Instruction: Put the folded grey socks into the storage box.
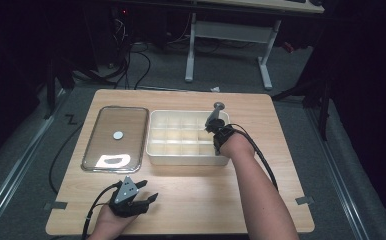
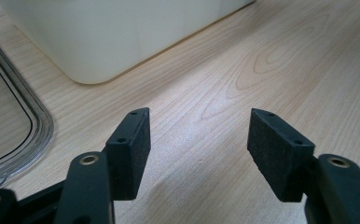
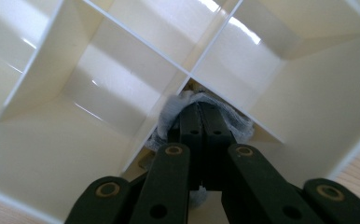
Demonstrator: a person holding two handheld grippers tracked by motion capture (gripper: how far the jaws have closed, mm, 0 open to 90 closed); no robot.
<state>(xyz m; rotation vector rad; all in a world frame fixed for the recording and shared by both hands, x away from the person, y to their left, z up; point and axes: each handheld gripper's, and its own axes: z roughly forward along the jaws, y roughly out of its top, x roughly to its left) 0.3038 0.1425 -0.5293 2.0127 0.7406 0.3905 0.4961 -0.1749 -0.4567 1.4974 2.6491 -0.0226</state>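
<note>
A wooden table held a white divided box near its middle, with a clear lid lying flat just to its left. A small white disc sat on the lid. The right gripper reached down into the box at its right end. The left gripper rested low near the table's front edge, well apart from the box.

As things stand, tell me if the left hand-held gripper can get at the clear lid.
Probably yes. The left hand-held gripper rests open and empty on the table, the clear lid lies just beyond it beside the white box, and nothing sits between them.
</note>
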